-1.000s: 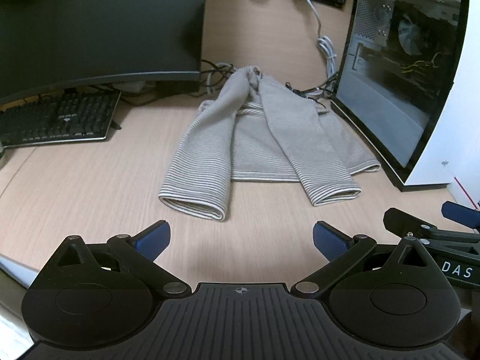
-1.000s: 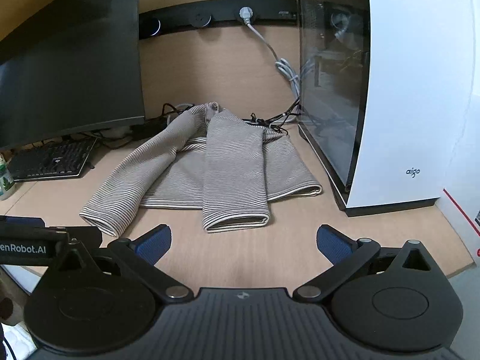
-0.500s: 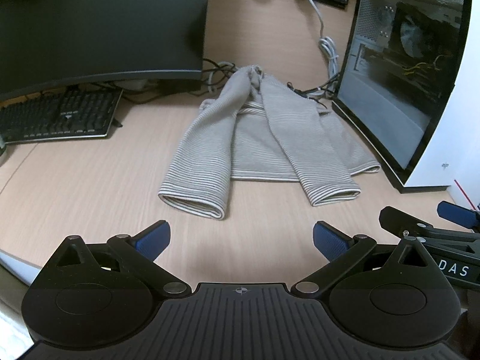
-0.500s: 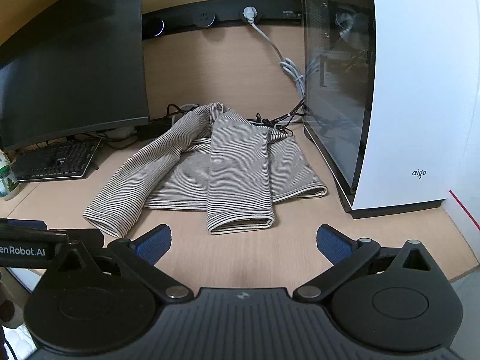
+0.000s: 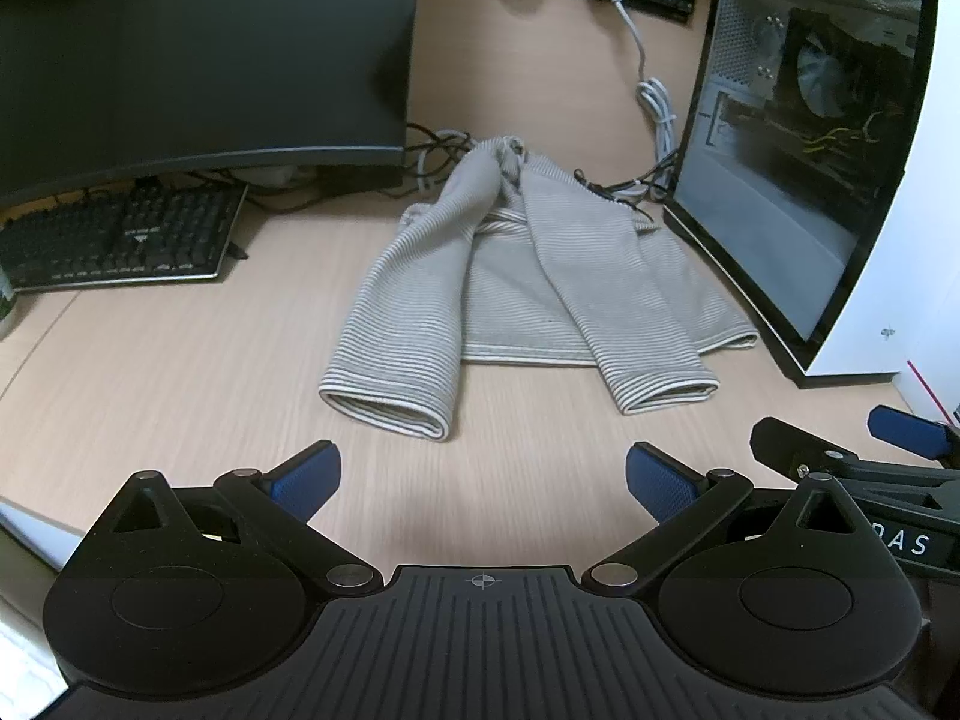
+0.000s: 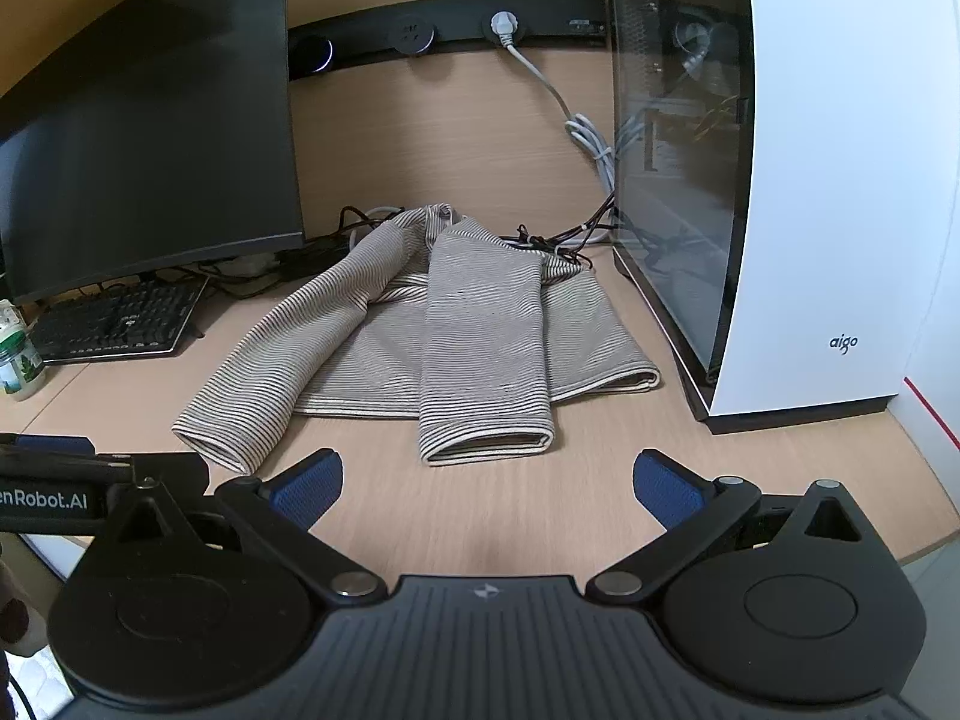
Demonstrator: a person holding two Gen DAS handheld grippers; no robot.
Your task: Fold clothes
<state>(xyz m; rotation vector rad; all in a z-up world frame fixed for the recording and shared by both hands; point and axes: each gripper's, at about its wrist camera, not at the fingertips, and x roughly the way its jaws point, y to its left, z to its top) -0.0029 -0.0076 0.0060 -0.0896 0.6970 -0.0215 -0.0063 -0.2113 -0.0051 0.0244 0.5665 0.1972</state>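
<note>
Both grippers are hovering side by side over the near edge of the wooden desk (image 5: 150,372), level and pointing toward the far wall, neither touching anything. The left gripper (image 5: 483,477) is holding its blue-padded fingers (image 5: 306,480) spread wide apart with nothing between them; the right gripper (image 6: 489,483) is doing the same, fingers apart and empty. In the left wrist view the right gripper is showing at the right edge, just beside and slightly ahead. The striped sweater (image 5: 528,276) is lying flat on the desk past both grippers, roughly centred between the monitor (image 5: 198,54) on the left and the white computer case (image 6: 828,180) on the right, its right hem lying close beside the case's glass panel. Both sleeves are folded over the body and running toward the near edge, cuffs nearest the grippers: the left cuff (image 5: 390,408) is sitting ahead of the left gripper, the right cuff (image 6: 486,438) ahead of the right one. A black keyboard (image 5: 120,234) is lying under the monitor at far left. Cables (image 6: 588,138) are trailing behind the sweater from a wall socket.
</note>
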